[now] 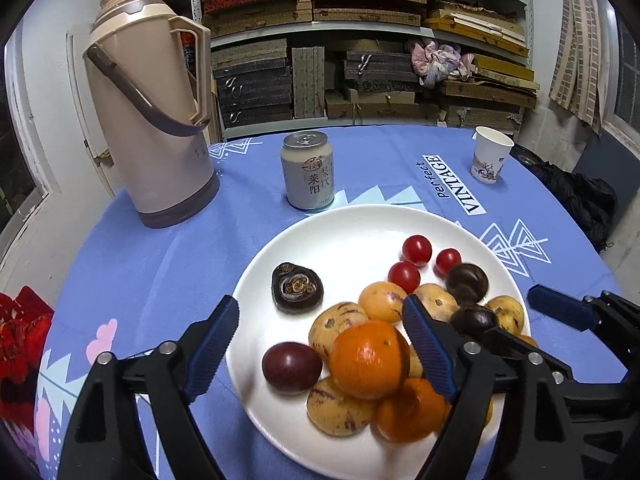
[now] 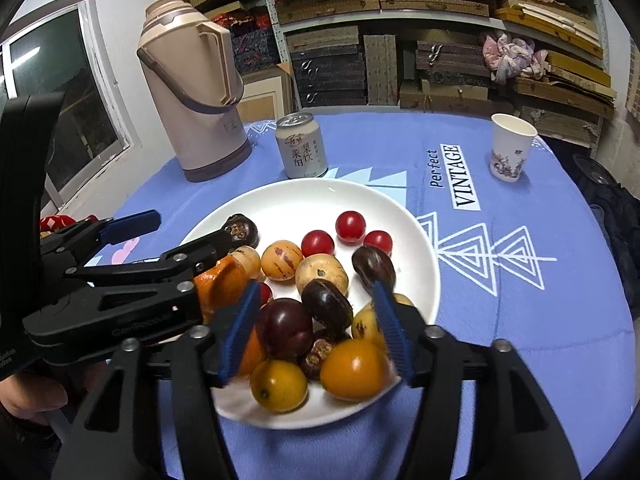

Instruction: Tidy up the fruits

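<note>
A white plate (image 1: pixel 352 228) (image 2: pixel 424 248) on the blue tablecloth holds mixed fruit: oranges (image 1: pixel 368 358), yellow speckled fruits (image 1: pixel 338 406), three cherry tomatoes (image 1: pixel 417 250) (image 2: pixel 350 226), dark purple round fruits (image 1: pixel 292 367) (image 2: pixel 285 328) and dark brown ones (image 1: pixel 297 288) (image 2: pixel 372 268). My left gripper (image 1: pixel 320 344) is open over the plate's near left side, its jaws on either side of the top orange and not touching it. My right gripper (image 2: pixel 316 332) is open low over the plate's near edge, around a purple fruit and a brown one (image 2: pixel 326 308).
A beige thermos (image 1: pixel 156 116) (image 2: pixel 196 88) stands at the back left, a drink can (image 1: pixel 308 170) (image 2: pixel 301 146) behind the plate, a paper cup (image 1: pixel 491 155) (image 2: pixel 510 146) at the back right. Shelves of boxes stand behind the table. A red item (image 1: pixel 20 332) lies at the left edge.
</note>
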Available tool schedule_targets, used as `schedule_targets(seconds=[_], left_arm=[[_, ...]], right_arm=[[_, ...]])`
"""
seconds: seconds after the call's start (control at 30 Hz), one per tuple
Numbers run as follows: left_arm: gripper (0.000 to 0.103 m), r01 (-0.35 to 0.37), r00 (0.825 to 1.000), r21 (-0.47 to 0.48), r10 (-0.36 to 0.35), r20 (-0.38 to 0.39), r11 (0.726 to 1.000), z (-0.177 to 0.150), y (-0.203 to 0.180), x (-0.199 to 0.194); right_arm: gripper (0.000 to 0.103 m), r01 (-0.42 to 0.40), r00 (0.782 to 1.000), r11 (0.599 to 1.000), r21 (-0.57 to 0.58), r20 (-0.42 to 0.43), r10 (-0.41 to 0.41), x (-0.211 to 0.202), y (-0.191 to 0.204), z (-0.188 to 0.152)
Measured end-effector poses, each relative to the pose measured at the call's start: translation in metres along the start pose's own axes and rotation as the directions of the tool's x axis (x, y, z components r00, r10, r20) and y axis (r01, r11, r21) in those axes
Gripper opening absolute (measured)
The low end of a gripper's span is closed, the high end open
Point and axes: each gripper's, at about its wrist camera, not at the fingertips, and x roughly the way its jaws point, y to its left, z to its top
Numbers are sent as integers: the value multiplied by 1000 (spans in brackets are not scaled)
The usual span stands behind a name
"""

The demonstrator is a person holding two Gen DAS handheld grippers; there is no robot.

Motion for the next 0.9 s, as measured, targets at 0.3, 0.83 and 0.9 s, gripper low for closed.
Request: schedule_targets(seconds=[0.3,0.83,0.9], left_arm=[[97,-52,999,35,51,19,998,-23,-3,-27],[99,-14,999,4,13,51,1000,-62,1,-84],[99,-14,997,-5,15,71,1000,-67,3,-90]], right_arm=[[79,60,998,998,-29,9,-59,-28,11,-18],[89,153,988,985,-80,43,-150,-77,34,-54],[93,154,988,985,-77,39,-152,-79,36,-59]])
